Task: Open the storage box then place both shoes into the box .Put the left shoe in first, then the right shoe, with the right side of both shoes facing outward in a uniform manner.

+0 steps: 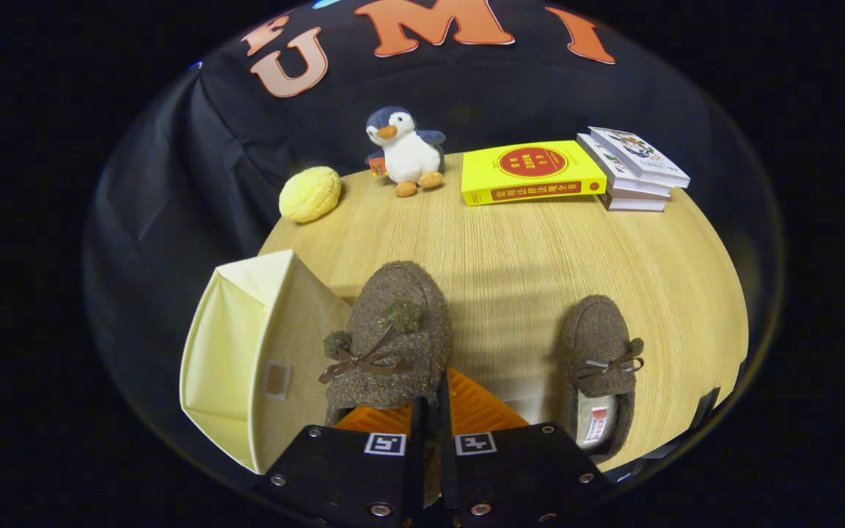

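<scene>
Clamping the heel of one shoe [389, 334], the gripper [431, 411] held it just right of the open box [228, 345]; the other shoe [602, 367] sat further right on the desk [510, 249]. Next move likely called for lowering it into that box.

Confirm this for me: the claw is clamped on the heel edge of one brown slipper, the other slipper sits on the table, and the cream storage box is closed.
One thing is wrong: the cream storage box is open, not closed; the gripper view shows its bare inside. The rest holds: the claw is clamped on the heel edge of one brown slipper, and the other slipper sits on the table.
</scene>
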A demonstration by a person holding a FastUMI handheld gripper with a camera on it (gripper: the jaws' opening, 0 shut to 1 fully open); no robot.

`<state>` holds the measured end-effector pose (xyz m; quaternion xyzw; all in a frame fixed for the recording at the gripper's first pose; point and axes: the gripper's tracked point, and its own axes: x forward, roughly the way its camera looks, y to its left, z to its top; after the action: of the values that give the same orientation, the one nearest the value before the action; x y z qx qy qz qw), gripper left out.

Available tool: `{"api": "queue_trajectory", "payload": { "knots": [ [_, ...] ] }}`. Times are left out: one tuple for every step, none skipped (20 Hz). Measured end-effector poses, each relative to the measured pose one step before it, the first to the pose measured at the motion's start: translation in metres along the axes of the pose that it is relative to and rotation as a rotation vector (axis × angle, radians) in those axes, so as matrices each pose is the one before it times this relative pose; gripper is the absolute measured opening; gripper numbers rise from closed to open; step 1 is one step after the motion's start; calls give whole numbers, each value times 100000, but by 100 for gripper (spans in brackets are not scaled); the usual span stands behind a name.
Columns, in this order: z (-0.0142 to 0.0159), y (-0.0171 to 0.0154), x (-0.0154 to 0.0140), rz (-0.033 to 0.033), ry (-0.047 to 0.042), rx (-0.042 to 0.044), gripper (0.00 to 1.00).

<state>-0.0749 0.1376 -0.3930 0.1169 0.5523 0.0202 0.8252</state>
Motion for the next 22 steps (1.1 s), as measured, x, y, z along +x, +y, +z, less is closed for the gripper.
{"api": "queue_trajectory", "payload": {
  "knots": [
    [954,1006,-833,978,-2422,1843,10],
    [855,1203,-850,1577,-1876,1783,10],
    [705,1254,-689,1603,-1667,1065,10],
    [471,1320,-588,1312,-670,541,10],
    [269,1331,-383,881,-178,165,10],
    [106,1444,-242,943,112,-260,10],
    [55,1485,5,1131,-126,-822,10],
    [-107,1467,230,1127,425,-1296,10],
    [-504,1251,379,611,726,-668,10],
    [-530,1184,550,341,1358,-442,10],
    [-698,1100,472,107,1655,58,10],
    [-602,980,523,-36,1526,326,10],
    [-411,787,581,-64,1027,0,10],
    [-375,647,558,-159,1168,-504,10],
    [-385,600,544,-344,728,-400,10],
    [-303,534,645,-533,861,-516,10],
    [-325,404,657,-944,1200,-40,10],
    [-561,301,572,-732,1703,-244,10],
    [-423,463,716,-692,1920,-433,10],
    [-456,475,802,-583,1593,-668,10],
    [-522,445,815,-682,1863,-766,10],
    [-566,436,819,-736,2197,-816,10]
  ]
}}
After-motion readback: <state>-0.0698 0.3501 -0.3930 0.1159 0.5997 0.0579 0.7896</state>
